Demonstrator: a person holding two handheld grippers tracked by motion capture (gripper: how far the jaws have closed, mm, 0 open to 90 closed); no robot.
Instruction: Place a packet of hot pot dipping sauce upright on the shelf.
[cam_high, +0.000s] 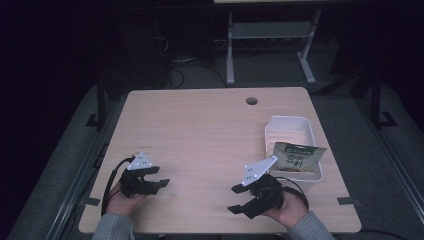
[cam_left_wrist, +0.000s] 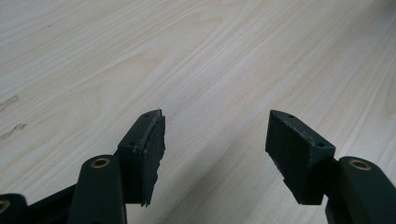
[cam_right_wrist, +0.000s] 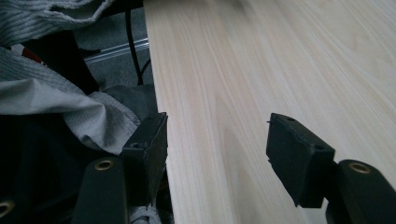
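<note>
Both hand-held grippers, left (cam_high: 161, 183) and right (cam_high: 235, 198), gape empty over pale woodgrain table (cam_high: 200, 130)

A pale wood-grain table (cam_high: 200, 130) carries a white ribbed tray (cam_high: 290, 131) near its right edge, with a snack packet (cam_high: 296, 157) resting across the tray's near end. A round cable hole (cam_high: 251, 101) sits toward the far edge.

We count one table (cam_high: 200, 130), one white tray (cam_high: 290, 132), one snack packet (cam_high: 296, 159), and two grippers: left (cam_high: 161, 184), right (cam_high: 234, 199).
</note>
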